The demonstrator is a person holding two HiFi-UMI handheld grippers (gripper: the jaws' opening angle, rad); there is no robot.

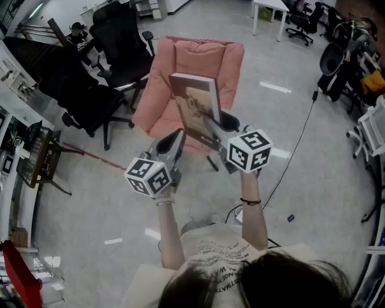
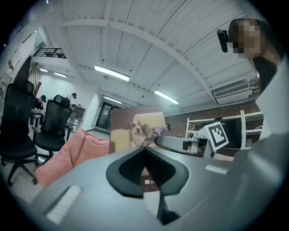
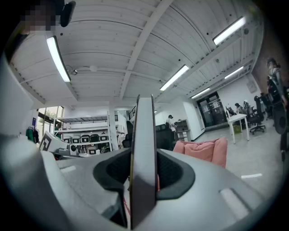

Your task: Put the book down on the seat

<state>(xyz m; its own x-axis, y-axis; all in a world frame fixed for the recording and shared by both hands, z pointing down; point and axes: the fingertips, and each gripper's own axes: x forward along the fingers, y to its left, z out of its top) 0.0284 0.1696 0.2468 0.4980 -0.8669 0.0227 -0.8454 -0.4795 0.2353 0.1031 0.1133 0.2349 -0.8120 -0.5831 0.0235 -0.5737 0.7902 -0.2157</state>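
A hardcover book (image 1: 194, 107) with a dog picture on its cover stands upright in the air over the front of the pink padded seat (image 1: 198, 60). My right gripper (image 1: 209, 124) is shut on the book's lower edge. In the right gripper view the book (image 3: 143, 126) shows edge-on between the pads, with the seat (image 3: 203, 149) beyond it to the right. My left gripper (image 1: 178, 137) hangs just left of the book, shut and holding nothing. The left gripper view looks past its closed jaws (image 2: 145, 152) at the book's cover (image 2: 137, 128) and the seat (image 2: 76, 151).
Two black office chairs (image 1: 120, 42) (image 1: 84, 99) stand left of the seat. A black cable (image 1: 298, 144) runs across the floor on the right and a red one (image 1: 90, 155) on the left. A white table (image 1: 271, 7) and more chairs stand at the back right.
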